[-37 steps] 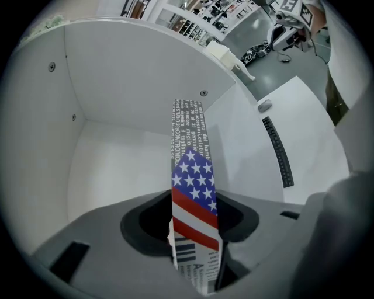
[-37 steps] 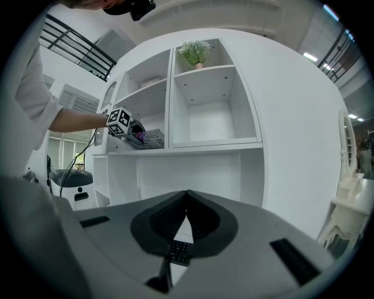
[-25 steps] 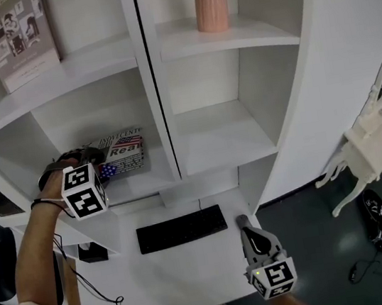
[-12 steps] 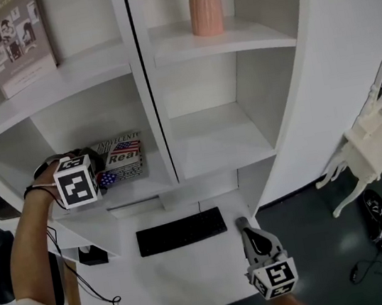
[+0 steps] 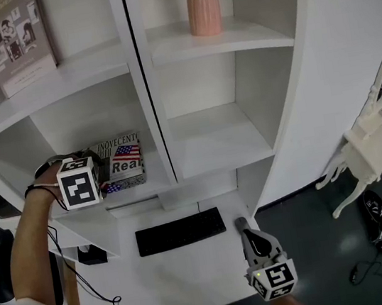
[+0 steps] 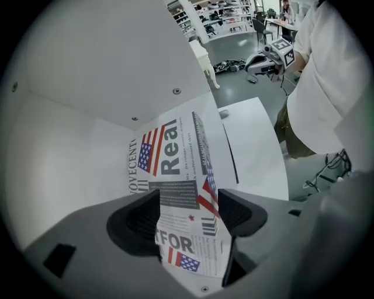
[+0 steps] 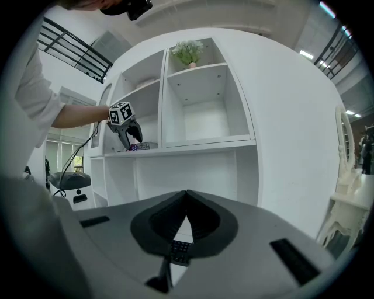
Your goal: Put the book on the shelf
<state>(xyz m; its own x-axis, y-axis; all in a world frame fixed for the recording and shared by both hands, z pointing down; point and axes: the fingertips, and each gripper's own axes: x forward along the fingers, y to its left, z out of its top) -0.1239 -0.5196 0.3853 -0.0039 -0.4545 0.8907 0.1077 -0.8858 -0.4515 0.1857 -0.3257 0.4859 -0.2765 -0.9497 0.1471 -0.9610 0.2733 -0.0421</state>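
Bears on the white shelf (image 5: 218, 140) a book (image 5: 126, 158) flat in the lower left compartment, a pink vase (image 5: 202, 1) (upright) upper right, and below, on the surface (image 5: 195, 269), a black keyboard (image 5: 180, 230).

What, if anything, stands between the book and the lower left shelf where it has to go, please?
Nothing visible does. The book already lies on the lower left shelf, and nothing else shows on that board. The left gripper has its jaws opening, with the book's near end between them.
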